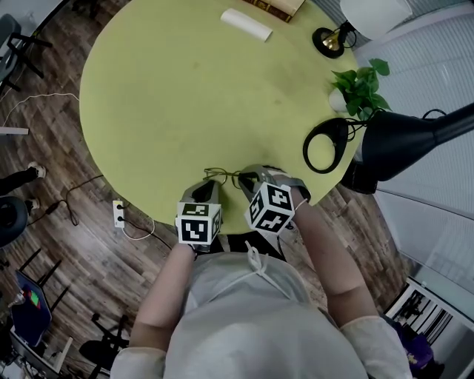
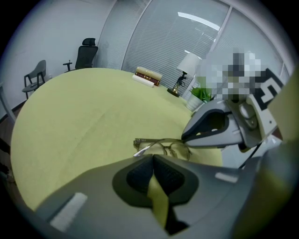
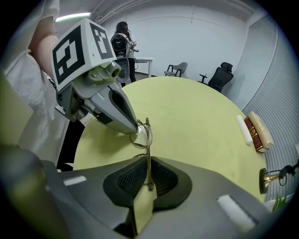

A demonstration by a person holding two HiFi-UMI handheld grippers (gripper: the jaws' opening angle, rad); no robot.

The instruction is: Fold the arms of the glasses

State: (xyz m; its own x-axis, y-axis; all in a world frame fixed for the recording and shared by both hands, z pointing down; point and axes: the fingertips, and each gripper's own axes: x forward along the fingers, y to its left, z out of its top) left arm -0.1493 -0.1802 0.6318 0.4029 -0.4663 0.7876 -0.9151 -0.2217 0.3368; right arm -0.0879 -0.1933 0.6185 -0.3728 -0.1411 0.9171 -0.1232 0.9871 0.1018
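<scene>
Thin metal-rimmed glasses [image 1: 222, 176] lie at the near edge of the round yellow-green table [image 1: 170, 96], between my two grippers. My right gripper [image 1: 248, 180] is shut on one arm of the glasses [image 3: 145, 135], and the thin arm runs straight back between its pads [image 3: 133, 177]. My left gripper [image 1: 210, 183] is shut, its tips [image 2: 152, 158] right by the other end of the frame [image 2: 163, 144]. Whether they pinch the frame is not visible. In the right gripper view the left gripper [image 3: 135, 128] touches the rim.
A black desk lamp [image 1: 407, 137] with a ring base [image 1: 326, 144] stands at the right edge, beside a small potted plant [image 1: 359, 89]. Far across the table lie a white roll [image 1: 246, 24] and books [image 1: 278, 7]. Office chairs [image 3: 219, 77] stand beyond.
</scene>
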